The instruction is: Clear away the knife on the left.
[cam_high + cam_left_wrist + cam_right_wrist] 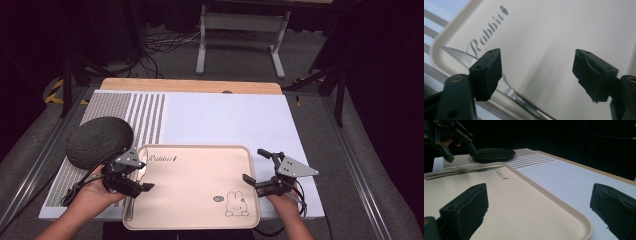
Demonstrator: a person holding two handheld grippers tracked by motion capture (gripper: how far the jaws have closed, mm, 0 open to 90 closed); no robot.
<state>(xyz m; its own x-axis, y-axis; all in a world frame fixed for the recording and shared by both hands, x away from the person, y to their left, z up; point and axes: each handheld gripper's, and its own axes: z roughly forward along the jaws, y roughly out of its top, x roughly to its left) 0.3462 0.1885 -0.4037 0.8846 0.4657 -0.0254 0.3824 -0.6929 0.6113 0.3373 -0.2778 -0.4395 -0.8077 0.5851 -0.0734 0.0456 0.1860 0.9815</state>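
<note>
A beige tray (200,172) printed with "Rabbit" and a bunny lies at the table's near edge. A metal knife (131,207) rests inside it along the left rim. My left gripper (145,174) hovers open over that rim. In the left gripper view the knife (509,91) passes under the left jaw, and the tray (554,37) spreads between the jaws. My right gripper (255,165) is open at the tray's right rim with nothing between its jaws. The right gripper view looks across the tray (524,202) to the knife (461,172) and the left gripper (456,142).
A dark round plate (100,141) sits left of the tray on the striped part of a white placemat (225,120); it is also in the right gripper view (494,153). The wooden table edge (190,85) runs along the far side.
</note>
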